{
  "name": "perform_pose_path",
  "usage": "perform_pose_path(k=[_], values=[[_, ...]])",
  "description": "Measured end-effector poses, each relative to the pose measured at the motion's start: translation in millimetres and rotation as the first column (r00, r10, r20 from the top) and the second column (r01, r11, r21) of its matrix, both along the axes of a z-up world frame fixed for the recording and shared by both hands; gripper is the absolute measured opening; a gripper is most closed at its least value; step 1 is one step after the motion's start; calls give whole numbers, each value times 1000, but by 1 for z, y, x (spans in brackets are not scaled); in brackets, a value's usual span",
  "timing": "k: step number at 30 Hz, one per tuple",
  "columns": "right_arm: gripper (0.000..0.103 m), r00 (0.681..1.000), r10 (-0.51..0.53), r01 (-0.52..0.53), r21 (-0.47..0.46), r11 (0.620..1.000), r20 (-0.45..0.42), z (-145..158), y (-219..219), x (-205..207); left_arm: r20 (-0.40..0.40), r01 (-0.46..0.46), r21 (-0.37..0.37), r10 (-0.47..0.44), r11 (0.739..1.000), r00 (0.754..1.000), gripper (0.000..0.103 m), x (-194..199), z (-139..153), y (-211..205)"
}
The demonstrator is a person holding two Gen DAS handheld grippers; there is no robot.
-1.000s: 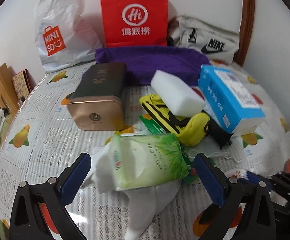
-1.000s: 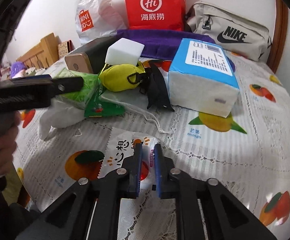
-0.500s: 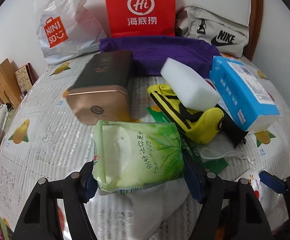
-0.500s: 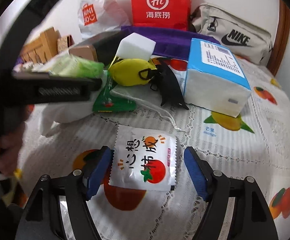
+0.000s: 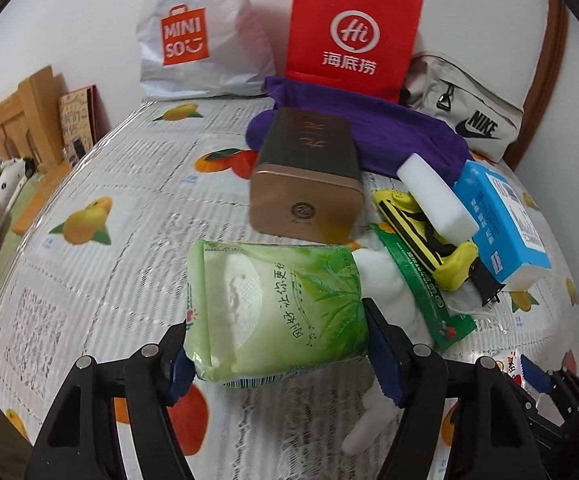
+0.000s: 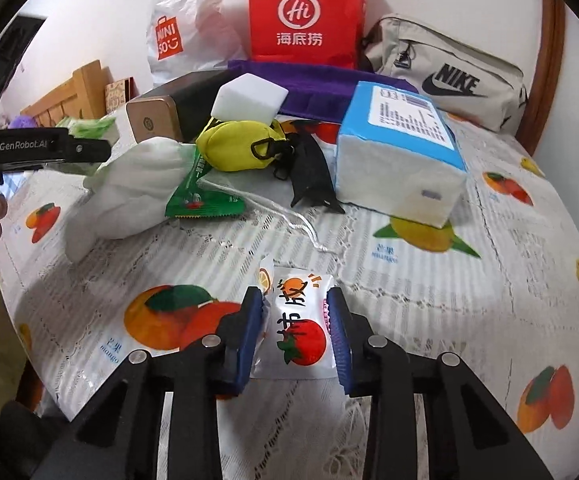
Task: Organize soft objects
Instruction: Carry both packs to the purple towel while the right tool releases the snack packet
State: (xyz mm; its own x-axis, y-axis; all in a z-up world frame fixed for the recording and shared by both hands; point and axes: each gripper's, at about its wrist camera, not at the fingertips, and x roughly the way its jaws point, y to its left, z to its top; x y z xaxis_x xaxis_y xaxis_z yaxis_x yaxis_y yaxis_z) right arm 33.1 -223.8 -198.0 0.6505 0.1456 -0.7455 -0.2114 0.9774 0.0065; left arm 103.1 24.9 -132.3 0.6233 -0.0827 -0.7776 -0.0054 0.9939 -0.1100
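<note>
My left gripper (image 5: 275,324) is shut on a green tissue pack (image 5: 277,280), holding it above the fruit-print tablecloth (image 5: 101,288), left of the pile. In the right wrist view that pack (image 6: 89,124) shows at far left. My right gripper (image 6: 295,300) is closing on a white tomato-print snack packet (image 6: 299,332); its blue pads press the sides and the packet buckles upward. Behind lie a white cloth pouch (image 6: 137,184), a green sachet (image 6: 205,192), a yellow pouch (image 6: 241,144), a white sponge block (image 6: 249,98) and a blue tissue box (image 6: 401,148).
A gold tin (image 5: 309,184) lies on a purple cloth (image 5: 401,132). Against the wall stand a red paper bag (image 5: 353,32), a white Miniso bag (image 5: 193,40) and a beige Nike bag (image 6: 449,76). A wooden headboard (image 5: 17,120) is at left.
The left gripper shut on the green pack and carried it left, off the white pouch. The right gripper opened wide around the snack packet, then squeezed in on it.
</note>
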Motion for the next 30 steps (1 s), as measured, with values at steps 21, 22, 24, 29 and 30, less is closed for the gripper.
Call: perform_pose_path(k=[21,22,24,29,30], values=[[20,989,-149,148,74,986,6,53,-50,16,33,24,-63,-22,998,999,70,12,35,13],[20,988,-154,152,72,986,14,57,-52,18,29,32,-62,-30,998,999,70,15,37,13],[20,988,-153,151,72,986,18,64,-54,25,23,36,-58,-35,998,999,70,20,41,11],[20,989,-144,141,81,987,34,82,-57,46,17,35,-69,-34,997,999,70,35,49,11],[20,989,-145,141,78,987,39,84,-57,50,17,34,-70,-33,997,999,70,39,50,11]])
